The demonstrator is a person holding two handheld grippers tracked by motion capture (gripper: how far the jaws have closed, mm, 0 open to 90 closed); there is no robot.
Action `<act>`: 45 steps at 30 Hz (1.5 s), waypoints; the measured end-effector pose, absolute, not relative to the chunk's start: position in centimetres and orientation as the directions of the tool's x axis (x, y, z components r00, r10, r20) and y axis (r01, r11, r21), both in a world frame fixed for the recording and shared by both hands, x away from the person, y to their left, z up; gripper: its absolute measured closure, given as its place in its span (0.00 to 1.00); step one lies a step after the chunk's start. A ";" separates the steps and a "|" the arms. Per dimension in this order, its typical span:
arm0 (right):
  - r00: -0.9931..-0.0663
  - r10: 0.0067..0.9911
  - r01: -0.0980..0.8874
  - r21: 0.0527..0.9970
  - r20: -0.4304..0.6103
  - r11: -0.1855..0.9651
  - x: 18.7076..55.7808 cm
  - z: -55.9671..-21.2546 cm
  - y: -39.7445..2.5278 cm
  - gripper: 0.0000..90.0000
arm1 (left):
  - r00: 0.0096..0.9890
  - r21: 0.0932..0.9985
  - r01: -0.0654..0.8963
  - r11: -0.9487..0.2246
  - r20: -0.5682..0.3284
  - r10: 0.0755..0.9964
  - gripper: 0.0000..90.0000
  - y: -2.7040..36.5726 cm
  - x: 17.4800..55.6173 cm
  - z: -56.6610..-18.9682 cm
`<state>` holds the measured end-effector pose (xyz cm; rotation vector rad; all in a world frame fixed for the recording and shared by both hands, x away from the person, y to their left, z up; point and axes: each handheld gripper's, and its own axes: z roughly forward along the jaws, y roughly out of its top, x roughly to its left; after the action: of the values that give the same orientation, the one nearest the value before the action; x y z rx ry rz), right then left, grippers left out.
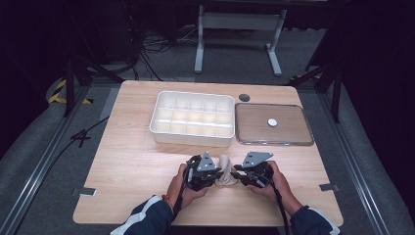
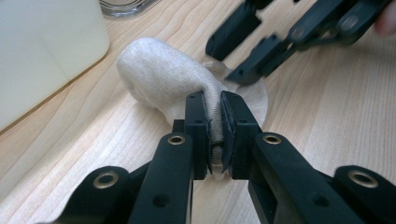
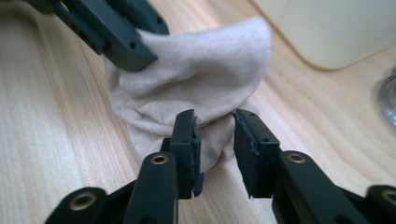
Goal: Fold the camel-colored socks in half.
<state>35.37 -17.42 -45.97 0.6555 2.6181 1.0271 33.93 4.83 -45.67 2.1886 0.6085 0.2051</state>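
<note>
Left gripper view, left tool pinching sock, high view, tray.

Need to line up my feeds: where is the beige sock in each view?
High view: sock low centre, between both grippers.
Left gripper view: centre, clamped in the left gripper.
Right gripper view: upper centre, fold between the open right gripper.
Shared landmark: white compartment box.

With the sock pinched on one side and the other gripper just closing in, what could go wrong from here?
The left gripper is shut on only a thin fold of the sock, so a pull could slip it free. The right gripper is open with cloth between its jaws; closing may catch too little or bunch it. Both grippers work close together, so they could knock into each other.
</note>
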 end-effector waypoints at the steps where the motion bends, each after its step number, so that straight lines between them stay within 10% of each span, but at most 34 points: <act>1: -0.865 0.497 0.321 0.686 -0.069 0.653 35.4 -46.1 -17.3 0.81 | 0.873 0.765 0.348 -0.542 -0.054 0.484 0.91 4.7 34.0 -45.7; 16: -0.855 0.512 0.323 0.683 -0.086 0.655 35.2 -46.9 -16.5 0.86 | 0.888 0.741 0.313 -0.594 -0.006 0.460 0.90 3.2 33.7 -46.1; 34: -0.823 0.564 0.364 0.821 0.063 0.440 37.4 -44.0 -16.8 0.66 | 0.884 0.758 0.327 -0.565 -0.035 0.466 0.91 3.1 33.8 -46.7; 45: -0.828 0.558 0.399 0.756 0.053 0.520 38.0 -46.2 -16.4 0.85 | 0.889 0.755 0.313 -0.576 -0.019 0.458 0.88 3.1 33.6 -46.7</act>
<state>38.02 -16.41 -46.16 0.8170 2.5623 1.1977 33.59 3.11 -46.68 2.2285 0.5501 0.2258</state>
